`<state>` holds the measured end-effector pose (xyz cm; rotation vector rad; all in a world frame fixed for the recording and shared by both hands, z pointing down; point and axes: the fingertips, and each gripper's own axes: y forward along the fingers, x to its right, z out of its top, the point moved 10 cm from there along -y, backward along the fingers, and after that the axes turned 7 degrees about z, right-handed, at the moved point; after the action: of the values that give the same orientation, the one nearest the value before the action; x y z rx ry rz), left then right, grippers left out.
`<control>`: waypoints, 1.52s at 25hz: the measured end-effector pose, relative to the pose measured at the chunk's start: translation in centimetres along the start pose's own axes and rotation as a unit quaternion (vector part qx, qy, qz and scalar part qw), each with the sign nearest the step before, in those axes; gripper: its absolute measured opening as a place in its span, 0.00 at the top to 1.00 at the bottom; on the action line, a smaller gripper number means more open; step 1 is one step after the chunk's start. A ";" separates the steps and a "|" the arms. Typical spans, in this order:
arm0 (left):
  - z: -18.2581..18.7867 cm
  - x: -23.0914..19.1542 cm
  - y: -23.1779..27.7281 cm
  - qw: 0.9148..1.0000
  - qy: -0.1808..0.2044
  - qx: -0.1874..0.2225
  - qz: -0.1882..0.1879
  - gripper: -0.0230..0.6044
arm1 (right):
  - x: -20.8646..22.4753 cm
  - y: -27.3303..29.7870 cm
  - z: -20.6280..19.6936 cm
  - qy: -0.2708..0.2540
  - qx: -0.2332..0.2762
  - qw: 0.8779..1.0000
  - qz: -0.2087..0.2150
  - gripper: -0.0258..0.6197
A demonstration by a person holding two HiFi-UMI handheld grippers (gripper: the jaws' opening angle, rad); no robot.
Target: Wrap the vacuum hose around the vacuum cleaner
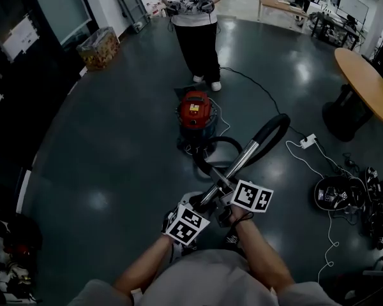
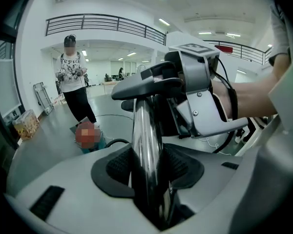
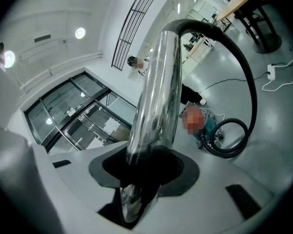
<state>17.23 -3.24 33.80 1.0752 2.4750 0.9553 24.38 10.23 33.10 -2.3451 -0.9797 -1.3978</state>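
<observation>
Holds chrome wand (image 1: pixel 241 162) clenched in left tool (image 2: pixel 147 169) and right tool (image 3: pixel 145 167), near side, lifting hose (image 1: pixel 276 125) off floor (image 1: pixel 115 171), presumably to steer it round far red vacuum cleaner (image 1: pixel 195 110).

Your left forearm (image 1: pixel 143 268) and right forearm (image 1: pixel 263 255) reach forward. Your left grey hand-held gripper (image 1: pixel 206 201) and right grey hand-held gripper (image 1: pixel 228 194), just beside each other, each clamp the shiny metal vacuum tube (image 1: pixel 244 160).
</observation>
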 end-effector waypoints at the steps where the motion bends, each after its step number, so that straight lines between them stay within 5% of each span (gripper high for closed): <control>1: -0.4 -0.1 -0.1 1.000 0.003 -0.002 -0.008 0.70 | -0.1 0.0 -0.2 -0.005 -0.002 1.000 -0.002 0.73; 6: -2.0 -1.1 -1.0 0.998 0.018 -0.031 -0.054 0.60 | 0.1 0.0 0.0 -0.023 0.004 1.000 -0.017 0.73; 11: -2.4 -2.8 -3.1 0.998 0.013 -0.039 -0.053 0.57 | 0.8 0.0 0.7 -0.063 0.000 0.997 -0.043 0.72; 22: -0.4 -3.2 -3.5 0.992 0.078 -0.063 -0.079 0.57 | 2.1 -1.5 1.5 -0.203 -0.098 0.973 -0.050 0.73; 30: 5.5 0.7 1.1 0.986 0.147 -0.029 -0.076 0.57 | 4.9 -4.7 3.1 -0.303 -0.166 0.937 -0.051 0.73; 38: 11.3 5.0 5.9 0.979 0.193 -0.014 -0.064 0.57 | 8.8 -9.6 4.8 -0.380 -0.276 0.882 -0.037 0.73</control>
<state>22.51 8.57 29.38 0.7682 2.7838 1.2535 24.20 23.53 36.88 -3.4597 -0.9092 -0.8134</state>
